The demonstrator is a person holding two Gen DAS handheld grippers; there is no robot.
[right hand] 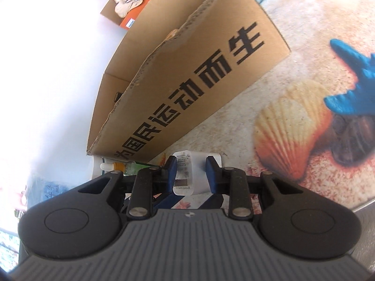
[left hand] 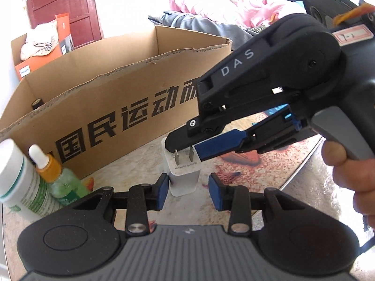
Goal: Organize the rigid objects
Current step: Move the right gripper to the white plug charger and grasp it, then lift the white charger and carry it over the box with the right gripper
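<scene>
One dark item [left hand: 37,103] visible inside cardboard box [left hand: 131,89].

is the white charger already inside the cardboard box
No, the white charger stands on the table in front of the cardboard box, with the right gripper at its prongs.

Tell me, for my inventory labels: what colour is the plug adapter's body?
White, with two metal prongs; the plug adapter shows best in the left wrist view.
</scene>
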